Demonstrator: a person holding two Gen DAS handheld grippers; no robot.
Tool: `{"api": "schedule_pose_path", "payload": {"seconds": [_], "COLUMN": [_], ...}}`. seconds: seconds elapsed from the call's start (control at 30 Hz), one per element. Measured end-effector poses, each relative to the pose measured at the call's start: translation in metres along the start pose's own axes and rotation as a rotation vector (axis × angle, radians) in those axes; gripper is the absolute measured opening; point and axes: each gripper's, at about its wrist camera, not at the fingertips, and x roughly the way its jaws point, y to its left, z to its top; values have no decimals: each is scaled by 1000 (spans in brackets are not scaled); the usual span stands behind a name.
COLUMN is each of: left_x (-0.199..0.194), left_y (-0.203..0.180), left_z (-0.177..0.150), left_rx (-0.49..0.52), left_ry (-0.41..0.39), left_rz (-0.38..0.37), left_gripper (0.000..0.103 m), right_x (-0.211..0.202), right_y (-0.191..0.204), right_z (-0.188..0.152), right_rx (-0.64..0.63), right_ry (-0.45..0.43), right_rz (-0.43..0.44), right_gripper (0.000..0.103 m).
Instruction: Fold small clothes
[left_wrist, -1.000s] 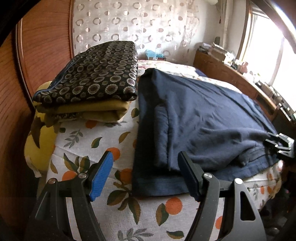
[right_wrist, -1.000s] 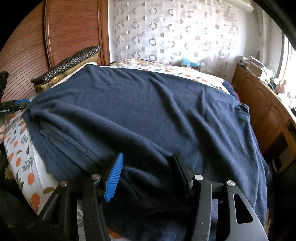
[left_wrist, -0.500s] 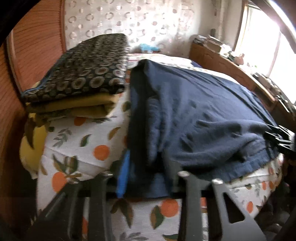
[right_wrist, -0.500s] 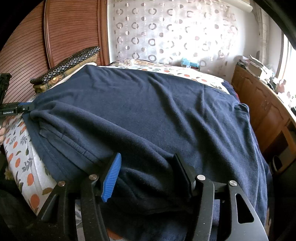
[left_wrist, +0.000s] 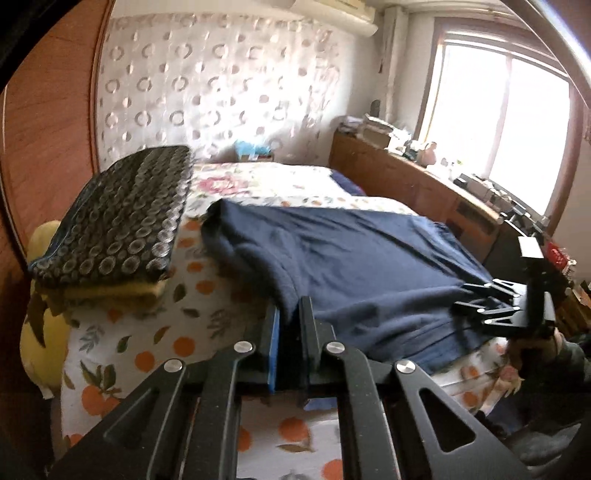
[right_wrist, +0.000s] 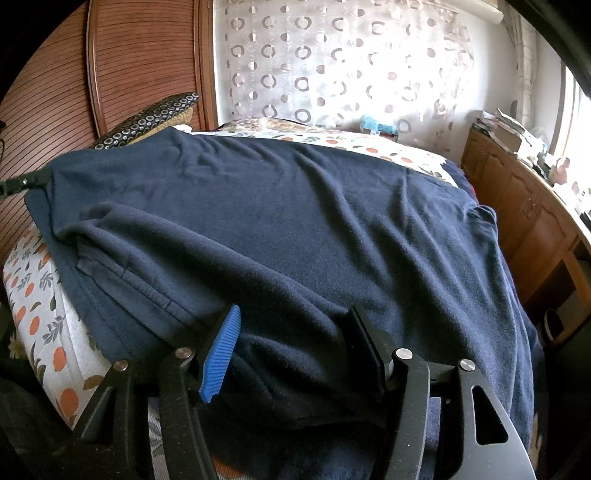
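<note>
A navy fleece garment (left_wrist: 369, 266) (right_wrist: 295, 221) lies spread over the bed's orange-print sheet (left_wrist: 140, 343). My left gripper (left_wrist: 290, 314) is closing, and its pads pinch the garment's near left edge, which hangs lifted off the sheet. From the right wrist view the left gripper (right_wrist: 22, 182) shows at the far left, holding that corner up. My right gripper (right_wrist: 291, 325) stands wide at the garment's near right hem, with a thick fold lying between its fingers; the blue pad (right_wrist: 221, 354) shows bare. In the left wrist view the right gripper (left_wrist: 476, 306) sits at the hem, held by a hand (left_wrist: 535, 347).
A folded stack topped by dark ring-patterned cloth (left_wrist: 118, 218) (right_wrist: 147, 118) lies at the bed's left, on a yellow pillow (left_wrist: 40, 332). A wooden headboard (right_wrist: 140, 55) is at the left. A cluttered wooden dresser (left_wrist: 406, 184) (right_wrist: 524, 214) runs along the right under the window.
My left gripper went from wide open to shut on the garment's left edge and rose, lifting that edge off the sheet. The right gripper stayed where it was.
</note>
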Motion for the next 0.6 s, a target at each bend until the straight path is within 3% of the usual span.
{"api": "schedule_pose_path", "payload": {"seconds": [0.33,0.6], "left_x": [0,4], "left_y": [-20,-48], "left_z": [7,39], "left_rx": [19,68], "left_ry": [-24,-69], "left_rz": [-54,-111], "left_gripper": [10,10], "right_x": [0,-5], "right_y": [0,-4], "right_z": [0,0], "right_rx": [1,8], "right_ry": [2,3], "right_rz": [1,-2], "right_gripper": [62,62]}}
